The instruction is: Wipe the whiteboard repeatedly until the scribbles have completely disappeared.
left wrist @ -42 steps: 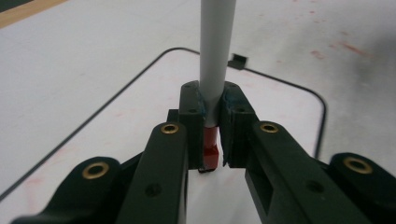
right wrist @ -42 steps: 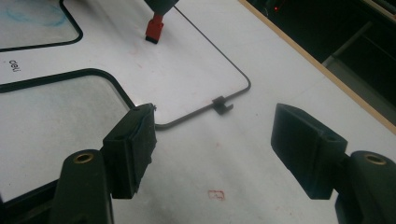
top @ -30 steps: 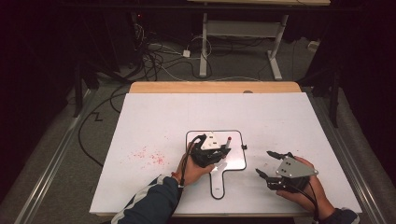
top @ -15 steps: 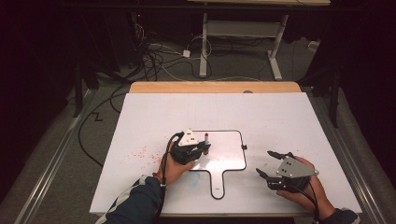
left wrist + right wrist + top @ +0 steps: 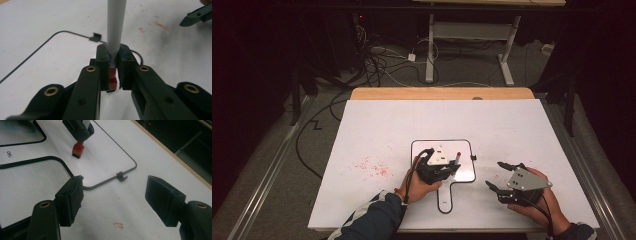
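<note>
The left gripper [image 5: 451, 167] is clamped tight on a grey marker [image 5: 115, 32] with a red end, over the small whiteboard [image 5: 464, 150] near the tabletop's front edge. The right gripper [image 5: 502, 176] sits toward the front right corner, jaws wide apart, holding nothing.

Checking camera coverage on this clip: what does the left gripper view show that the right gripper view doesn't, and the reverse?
Left gripper view: the marker with its grey barrel clamped between the shut left tongs, and red smears on the table beyond.
Right gripper view: the right tongs open with nothing between them, a small printed logo on the whiteboard, and the table's wooden edge.
Both: the marker's red end over the whiteboard, and the board's black rim with its small clip.
</note>
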Available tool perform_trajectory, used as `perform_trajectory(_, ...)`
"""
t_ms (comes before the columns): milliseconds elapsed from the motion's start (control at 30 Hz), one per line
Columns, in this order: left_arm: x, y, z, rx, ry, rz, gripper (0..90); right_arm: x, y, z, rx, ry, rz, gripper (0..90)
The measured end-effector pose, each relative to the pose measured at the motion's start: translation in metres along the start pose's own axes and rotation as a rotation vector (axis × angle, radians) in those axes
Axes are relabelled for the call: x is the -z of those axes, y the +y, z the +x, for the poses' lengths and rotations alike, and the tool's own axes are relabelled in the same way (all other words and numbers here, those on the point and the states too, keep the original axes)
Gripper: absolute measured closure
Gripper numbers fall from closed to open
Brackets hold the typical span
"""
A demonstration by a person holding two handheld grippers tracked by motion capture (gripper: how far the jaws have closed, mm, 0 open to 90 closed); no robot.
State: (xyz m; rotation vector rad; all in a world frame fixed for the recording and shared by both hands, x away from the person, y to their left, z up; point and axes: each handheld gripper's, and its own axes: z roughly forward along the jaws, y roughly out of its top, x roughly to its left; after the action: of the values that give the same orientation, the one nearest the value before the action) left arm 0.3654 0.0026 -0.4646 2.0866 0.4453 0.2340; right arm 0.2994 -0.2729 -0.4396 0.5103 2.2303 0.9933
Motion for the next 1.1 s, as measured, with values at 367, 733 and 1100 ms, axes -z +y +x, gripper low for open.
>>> perform_trajectory(367,0.041,-0.024,0.025,0.026,0.088,0.027,79.1,0.003,-0.002,-0.002,-0.001,-0.012,0.000,31.3)
perform_trajectory(733,0.081,-0.053,0.043,0.086,0.146,0.011,79.0,0.000,0.001,0.001,0.003,-0.004,0.006,31.3)
perform_trajectory(1100,0.068,-0.048,0.022,0.060,0.096,-0.009,79.0,0.000,0.001,0.001,0.006,-0.005,0.003,31.3)
